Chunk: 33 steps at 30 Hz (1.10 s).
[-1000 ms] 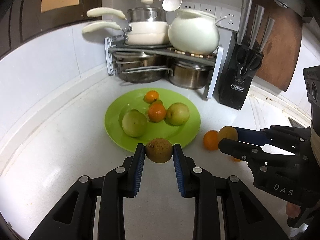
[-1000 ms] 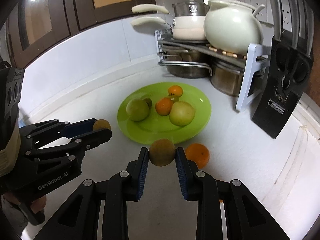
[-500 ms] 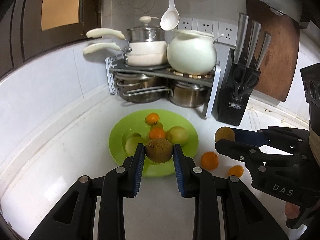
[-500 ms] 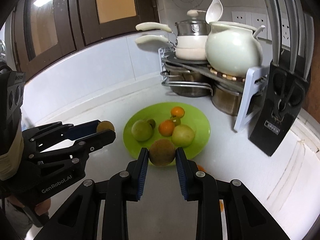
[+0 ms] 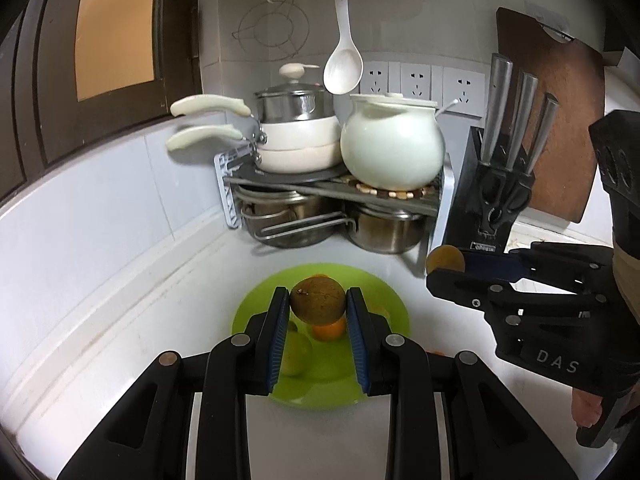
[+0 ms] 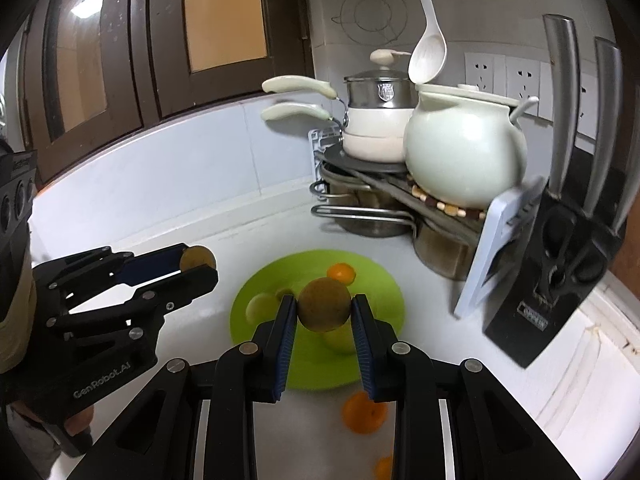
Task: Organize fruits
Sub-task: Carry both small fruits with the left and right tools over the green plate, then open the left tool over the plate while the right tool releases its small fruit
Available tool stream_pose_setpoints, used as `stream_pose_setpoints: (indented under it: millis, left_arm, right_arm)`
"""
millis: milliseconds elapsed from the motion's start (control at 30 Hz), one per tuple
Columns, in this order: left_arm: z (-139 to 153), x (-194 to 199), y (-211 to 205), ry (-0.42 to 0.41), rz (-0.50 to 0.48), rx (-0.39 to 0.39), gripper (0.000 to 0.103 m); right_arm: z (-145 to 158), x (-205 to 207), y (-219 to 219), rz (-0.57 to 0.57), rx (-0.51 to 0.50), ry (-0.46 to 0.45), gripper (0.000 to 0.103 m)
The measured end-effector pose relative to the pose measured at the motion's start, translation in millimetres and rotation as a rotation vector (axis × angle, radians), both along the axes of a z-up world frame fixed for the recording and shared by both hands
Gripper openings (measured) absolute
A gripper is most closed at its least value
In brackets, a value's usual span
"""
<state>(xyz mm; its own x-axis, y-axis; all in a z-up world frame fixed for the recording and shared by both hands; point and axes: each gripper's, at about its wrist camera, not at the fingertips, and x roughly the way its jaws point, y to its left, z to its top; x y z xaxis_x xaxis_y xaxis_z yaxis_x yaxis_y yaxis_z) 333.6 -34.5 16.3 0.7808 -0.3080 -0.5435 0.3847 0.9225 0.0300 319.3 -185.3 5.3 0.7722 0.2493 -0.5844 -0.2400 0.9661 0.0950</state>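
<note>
**Two brown fruits carried above the plate**

White bench (image 5: 120, 320) fills a tiled kitchen corner, with a pot rack (image 5: 340, 188) at the far side. Near it lies the green plate (image 5: 384, 292), holding pale green and orange fruit. Left claw (image 5: 318, 308) is clamped on a brown fruit (image 5: 318, 306); right claw (image 6: 324, 312) is clamped on another brown fruit (image 6: 324, 309). Both hang over the plate: the carrying step, I judge. Next, lower each onto a bare patch, then release. A loose orange (image 6: 364, 412) waits on the near bench.
</note>
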Motion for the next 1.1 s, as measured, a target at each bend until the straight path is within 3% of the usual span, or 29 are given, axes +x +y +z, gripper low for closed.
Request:
stream_pose_setpoints:
  millis: [467, 1100]
  left_arm:
    - [-7, 63, -4, 0.039, 0.02, 0.038, 0.029]
    - [-75, 151, -9, 0.263, 0.033, 0.1, 0.029]
  right_arm:
    - [-5, 64, 3, 0.014, -0.037, 0.052, 0.029]
    - [-62, 140, 3, -0.002, -0.08, 0.22, 0.029]
